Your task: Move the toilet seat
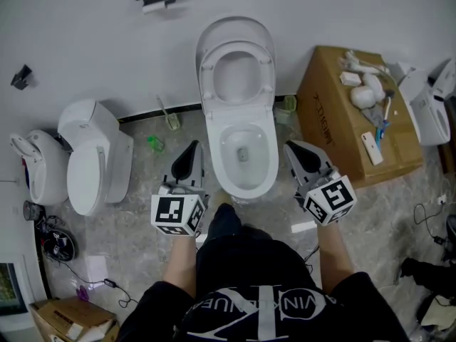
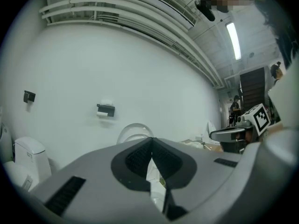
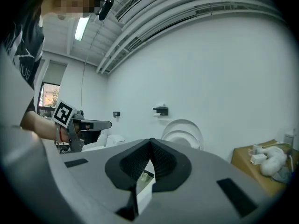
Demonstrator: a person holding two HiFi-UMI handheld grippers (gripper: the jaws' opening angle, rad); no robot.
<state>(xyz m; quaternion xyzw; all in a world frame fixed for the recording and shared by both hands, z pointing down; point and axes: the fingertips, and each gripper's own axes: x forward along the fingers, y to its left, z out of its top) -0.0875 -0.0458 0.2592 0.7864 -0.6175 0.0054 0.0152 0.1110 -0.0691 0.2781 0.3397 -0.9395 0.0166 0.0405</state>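
The toilet seat stands raised against the wall at the upper centre of the head view, above the open toilet bowl. The 2 grippers flank the bowl at mid-frame, left gripper and right gripper. Each has its jaws pressed together on nothing, clear of the toilet.

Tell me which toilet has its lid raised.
The middle toilet, left of the cardboard box: its lid stands upright and the bowl is open. The toilet to its left has its lid down.
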